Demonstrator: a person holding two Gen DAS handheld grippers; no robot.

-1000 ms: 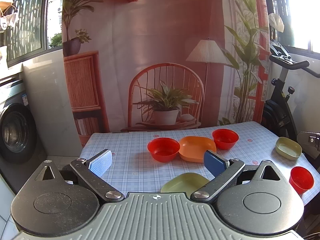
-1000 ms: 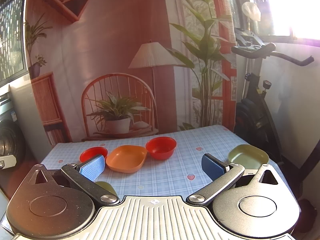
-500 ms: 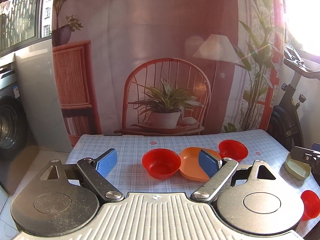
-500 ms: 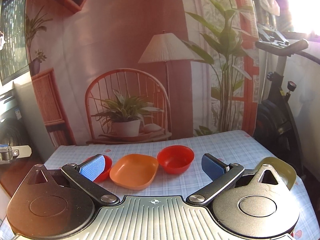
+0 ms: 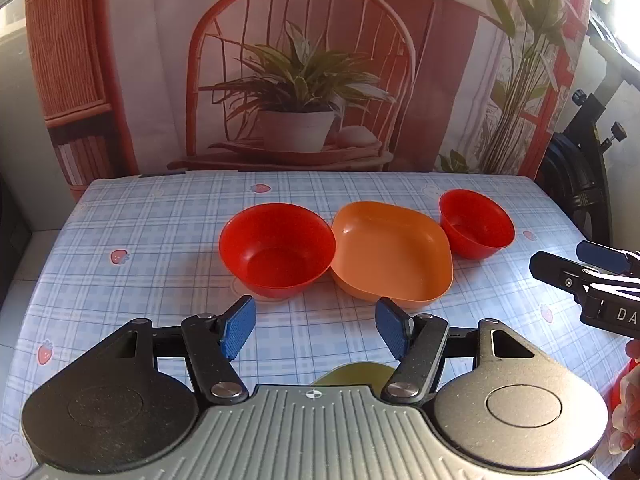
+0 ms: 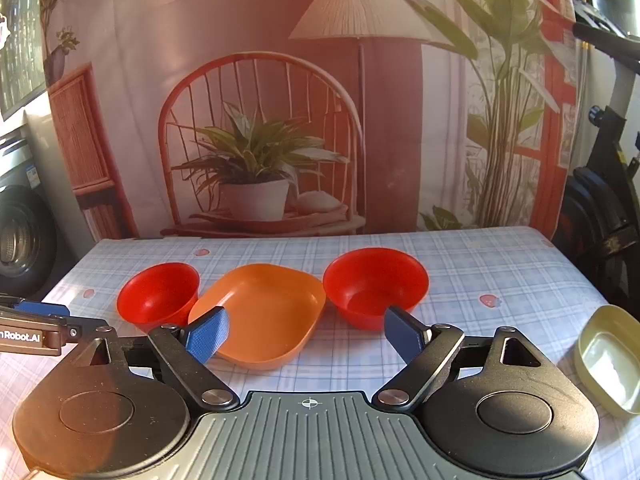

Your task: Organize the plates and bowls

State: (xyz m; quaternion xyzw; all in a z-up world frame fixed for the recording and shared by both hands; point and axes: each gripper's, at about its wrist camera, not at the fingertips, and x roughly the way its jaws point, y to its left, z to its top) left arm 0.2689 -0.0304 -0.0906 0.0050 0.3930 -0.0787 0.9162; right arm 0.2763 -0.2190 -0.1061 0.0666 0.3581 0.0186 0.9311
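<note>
On the checked tablecloth (image 5: 152, 240) stand a large red bowl (image 5: 277, 249), an orange square plate (image 5: 390, 252) and a smaller red bowl (image 5: 476, 229) in a row. In the right wrist view they show as red bowl (image 6: 158, 296), orange plate (image 6: 260, 314) and red bowl (image 6: 374, 284). My left gripper (image 5: 316, 328) is open and empty, just in front of the large red bowl and the plate. My right gripper (image 6: 306, 338) is open and empty, in front of the orange plate. A green plate (image 5: 352, 374) lies partly hidden under the left gripper.
A pale green dish (image 6: 608, 360) sits at the table's right edge. The right gripper's finger (image 5: 584, 268) shows at right in the left wrist view. An exercise bike (image 6: 600, 184) stands right of the table, a printed backdrop behind it, a washing machine (image 6: 20, 232) at left.
Both grippers have moved forward and tilted down toward the table; the bowls and orange plate now look closer. Both stay open and empty.
</note>
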